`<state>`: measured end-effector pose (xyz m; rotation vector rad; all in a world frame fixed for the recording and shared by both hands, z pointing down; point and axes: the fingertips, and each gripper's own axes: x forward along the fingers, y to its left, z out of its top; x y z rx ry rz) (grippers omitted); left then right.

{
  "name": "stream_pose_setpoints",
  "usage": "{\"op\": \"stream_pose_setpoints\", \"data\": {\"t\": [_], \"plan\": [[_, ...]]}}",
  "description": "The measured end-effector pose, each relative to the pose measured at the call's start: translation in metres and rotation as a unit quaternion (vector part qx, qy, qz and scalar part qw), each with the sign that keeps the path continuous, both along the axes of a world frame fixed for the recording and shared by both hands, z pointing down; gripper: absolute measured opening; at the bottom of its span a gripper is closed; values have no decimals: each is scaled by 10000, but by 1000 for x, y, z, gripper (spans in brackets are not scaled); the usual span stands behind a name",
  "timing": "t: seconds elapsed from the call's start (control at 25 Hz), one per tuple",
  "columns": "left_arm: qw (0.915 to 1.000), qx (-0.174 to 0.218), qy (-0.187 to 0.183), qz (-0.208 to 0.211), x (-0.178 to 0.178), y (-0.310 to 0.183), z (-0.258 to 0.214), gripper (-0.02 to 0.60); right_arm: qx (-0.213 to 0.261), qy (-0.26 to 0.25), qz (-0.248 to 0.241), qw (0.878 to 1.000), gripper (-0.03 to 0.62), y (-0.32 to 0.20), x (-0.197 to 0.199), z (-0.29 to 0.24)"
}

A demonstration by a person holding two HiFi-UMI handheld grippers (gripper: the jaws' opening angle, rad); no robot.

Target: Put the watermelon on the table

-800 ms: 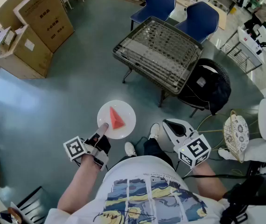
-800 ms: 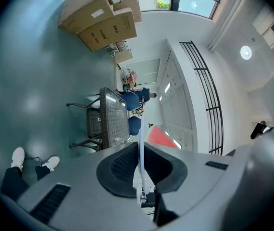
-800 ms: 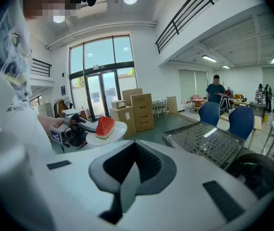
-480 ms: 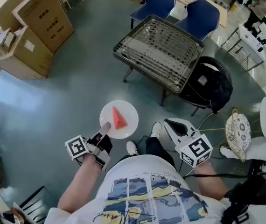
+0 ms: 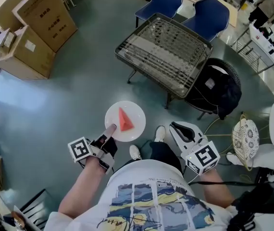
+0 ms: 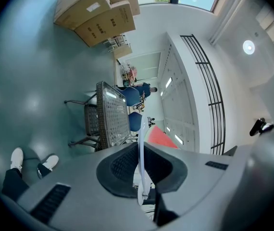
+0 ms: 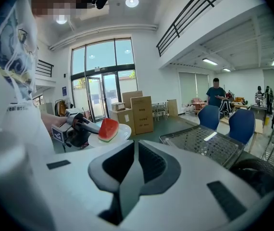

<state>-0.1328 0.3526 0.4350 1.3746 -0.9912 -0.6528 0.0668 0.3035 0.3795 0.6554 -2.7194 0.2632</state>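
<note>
Covering plate (image 5: 140, 111) rim: left tool (image 5: 110, 129)

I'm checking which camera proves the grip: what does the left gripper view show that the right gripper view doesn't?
Only left gripper view: the left gripper pinching the round white plate edge-on; the person's white shoes. Only right gripper view: the right gripper with fingers shut, empty; green rind on the red watermelon wedge. Both: plate and wedge, the metal mesh table, brown cardboard boxes.
</note>
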Motion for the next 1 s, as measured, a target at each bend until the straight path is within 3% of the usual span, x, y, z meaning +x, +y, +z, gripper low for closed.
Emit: {"op": "stream_pose_setpoints", "data": {"t": [0.2, 0.68, 1.0], "plan": [[9999, 71, -35, -90, 13, -37, -4, 25, -11, -197, 19, 9998, 22, -39, 14, 0], [9992, 324, 86, -195, 89, -194, -11, 25, 129, -216, -158, 9996, 46, -177, 102, 2], [9995, 283, 90, -91, 94, -282, 0, 25, 81, -208, 54, 9997, 46, -242, 115, 8]]}}
